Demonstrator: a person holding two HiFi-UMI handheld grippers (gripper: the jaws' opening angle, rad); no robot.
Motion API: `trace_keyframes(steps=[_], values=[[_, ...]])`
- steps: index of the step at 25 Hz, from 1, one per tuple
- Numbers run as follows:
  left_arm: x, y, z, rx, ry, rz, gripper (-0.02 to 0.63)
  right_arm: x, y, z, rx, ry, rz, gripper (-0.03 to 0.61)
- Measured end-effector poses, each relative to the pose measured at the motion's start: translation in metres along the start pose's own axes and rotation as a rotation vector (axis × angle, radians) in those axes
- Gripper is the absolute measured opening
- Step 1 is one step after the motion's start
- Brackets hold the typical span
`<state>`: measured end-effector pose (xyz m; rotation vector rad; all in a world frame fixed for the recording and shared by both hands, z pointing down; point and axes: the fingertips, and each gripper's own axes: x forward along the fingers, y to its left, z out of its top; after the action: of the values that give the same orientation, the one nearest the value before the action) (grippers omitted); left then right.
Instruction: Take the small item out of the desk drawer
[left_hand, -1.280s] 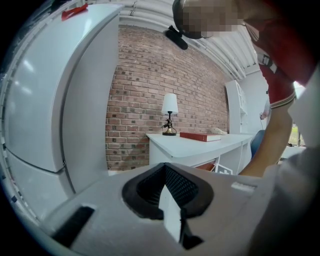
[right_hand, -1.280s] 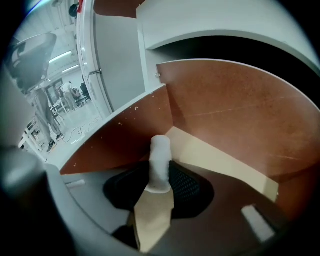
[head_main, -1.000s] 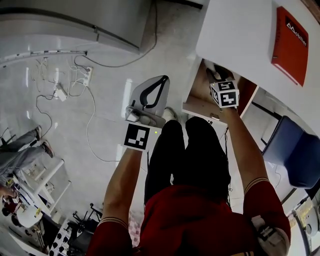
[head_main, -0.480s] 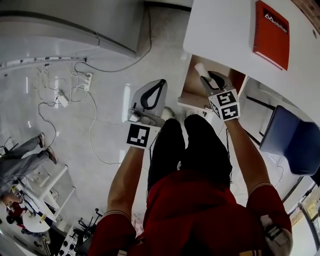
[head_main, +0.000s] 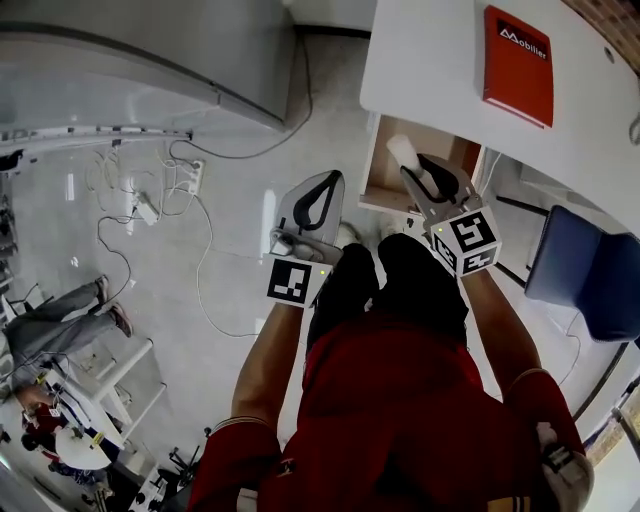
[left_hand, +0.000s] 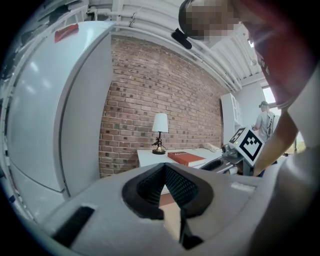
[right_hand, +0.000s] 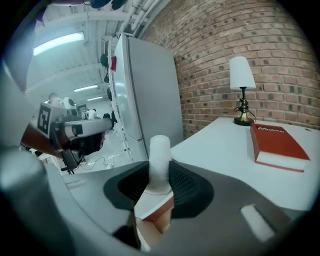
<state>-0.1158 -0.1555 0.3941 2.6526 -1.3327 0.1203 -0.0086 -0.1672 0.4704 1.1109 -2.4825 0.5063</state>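
Observation:
My right gripper (head_main: 412, 166) is shut on a small white cylinder (head_main: 402, 152), held just over the open wooden drawer (head_main: 384, 190) under the white desk (head_main: 440, 70). The right gripper view shows the white cylinder (right_hand: 160, 157) standing upright between the dark pads of that right gripper (right_hand: 160, 172). My left gripper (head_main: 327, 178) hangs over the floor left of the drawer, apart from it. Its tips meet with nothing between them, as the left gripper view shows for this left gripper (left_hand: 164, 167).
A red book (head_main: 518, 65) lies on the desk, and a table lamp (right_hand: 241, 90) stands at its far end. A blue chair (head_main: 585, 285) stands to the right. A tall grey cabinet (head_main: 150, 60) is at the left, with cables and a power strip (head_main: 150, 205) on the floor.
My right gripper has come up and back out of the drawer, and the white cylinder now shows between its jaws. The left gripper has kept its place beside the drawer.

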Motion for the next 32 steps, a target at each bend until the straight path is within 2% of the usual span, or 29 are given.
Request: trace_keyframes(steps=[8, 13, 19, 25, 32], values=[[-0.019, -0.026, 0.054, 0.031, -0.079, -0.013, 0.003, -0.054, 0.025, 0.063, 0.008, -0.202, 0.045, 0.138], [-0.026, -0.039, 0.08, 0.078, -0.111, -0.044, 0.003, -0.084, 0.031, 0.092, -0.013, -0.289, 0.044, 0.138], [-0.033, -0.043, 0.109, 0.094, -0.164, -0.047, 0.003, -0.117, 0.039, 0.116, -0.027, -0.384, 0.054, 0.138], [-0.043, -0.053, 0.13, 0.111, -0.194, -0.082, 0.003, -0.139, 0.05, 0.132, -0.041, -0.441, 0.081, 0.138], [-0.05, -0.052, 0.137, 0.112, -0.199, -0.075, 0.003, -0.145, 0.055, 0.142, -0.038, -0.471, 0.093, 0.138]])
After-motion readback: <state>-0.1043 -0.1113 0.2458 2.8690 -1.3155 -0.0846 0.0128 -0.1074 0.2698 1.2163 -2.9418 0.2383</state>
